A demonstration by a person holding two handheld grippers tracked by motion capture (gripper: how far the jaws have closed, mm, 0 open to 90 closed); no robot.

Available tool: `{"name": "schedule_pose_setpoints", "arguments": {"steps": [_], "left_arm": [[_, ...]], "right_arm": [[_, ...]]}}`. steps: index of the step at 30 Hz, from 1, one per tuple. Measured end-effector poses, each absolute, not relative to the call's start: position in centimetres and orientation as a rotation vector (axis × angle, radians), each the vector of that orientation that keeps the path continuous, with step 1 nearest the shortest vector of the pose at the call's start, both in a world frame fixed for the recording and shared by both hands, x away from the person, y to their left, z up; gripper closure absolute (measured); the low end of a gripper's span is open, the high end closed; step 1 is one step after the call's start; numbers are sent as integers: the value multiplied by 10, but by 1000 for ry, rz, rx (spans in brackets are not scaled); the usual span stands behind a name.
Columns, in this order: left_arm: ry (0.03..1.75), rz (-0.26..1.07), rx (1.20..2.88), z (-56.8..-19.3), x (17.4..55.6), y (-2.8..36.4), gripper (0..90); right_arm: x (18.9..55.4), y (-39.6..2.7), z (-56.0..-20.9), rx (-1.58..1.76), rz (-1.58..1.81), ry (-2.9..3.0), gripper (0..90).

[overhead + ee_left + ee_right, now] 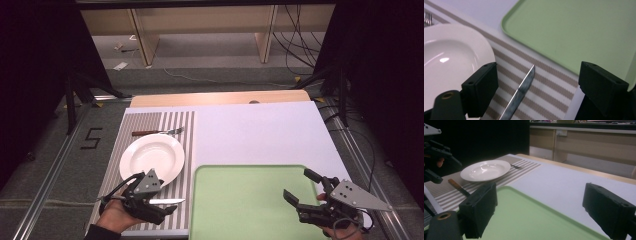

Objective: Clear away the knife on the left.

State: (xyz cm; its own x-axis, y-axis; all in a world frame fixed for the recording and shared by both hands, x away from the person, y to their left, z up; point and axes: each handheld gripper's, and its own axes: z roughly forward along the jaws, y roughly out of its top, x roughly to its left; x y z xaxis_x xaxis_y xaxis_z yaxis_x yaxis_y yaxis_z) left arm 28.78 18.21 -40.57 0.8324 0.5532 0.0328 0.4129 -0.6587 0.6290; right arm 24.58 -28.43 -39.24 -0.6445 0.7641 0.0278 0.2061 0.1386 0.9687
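A table knife (167, 201) lies flat on the striped placemat (187, 150), its blade (522, 91) pointing toward the green tray (250, 200). My left gripper (159, 197) is open just over the mat, and the blade lies in the wide gap between its jaws (539, 72) without touching either one. A white plate (152, 157) sits just beyond, with a fork (157, 132) behind it. My right gripper (298, 184) hangs open over the tray's right part (541, 190) with nothing in it. The right gripper view also has the knife's brown handle (456, 185) and the plate (485, 170).
The tray (574, 32) lies on a white board (260, 130) close to the placemat's right edge. The wooden table edge (220, 97) runs along the back. Beyond it are floor, cables and a shelf unit. Black stands flank the table.
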Motion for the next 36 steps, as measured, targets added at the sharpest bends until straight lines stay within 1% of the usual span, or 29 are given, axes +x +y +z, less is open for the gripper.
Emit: {"name": "schedule_pose_setpoints", "arguments": {"steps": [6,14,21,26,27,28,30,32,36], "left_arm": [[759,263,2492,-411,291,196,164],[814,202,2551,-418,293,211,167],[873,200,2586,-426,296,223,169],[933,172,2587,-434,298,232,170],[931,175,2595,-436,300,234,170],[874,217,2612,-437,304,237,171],[885,197,2616,-440,306,239,175],[950,174,2597,-442,306,240,180],[982,152,2610,-448,311,243,189]], "right_arm": [[246,-285,-393,927,1530,1941,135],[246,-284,-393,924,1529,1945,135],[246,-284,-393,923,1528,1947,136],[246,-284,-393,922,1528,1946,136],[246,-284,-393,922,1528,1948,136],[246,-283,-393,922,1527,1948,137],[246,-284,-393,924,1527,1948,138],[246,-283,-393,924,1528,1947,138],[246,-284,-393,926,1517,1955,138]]}}
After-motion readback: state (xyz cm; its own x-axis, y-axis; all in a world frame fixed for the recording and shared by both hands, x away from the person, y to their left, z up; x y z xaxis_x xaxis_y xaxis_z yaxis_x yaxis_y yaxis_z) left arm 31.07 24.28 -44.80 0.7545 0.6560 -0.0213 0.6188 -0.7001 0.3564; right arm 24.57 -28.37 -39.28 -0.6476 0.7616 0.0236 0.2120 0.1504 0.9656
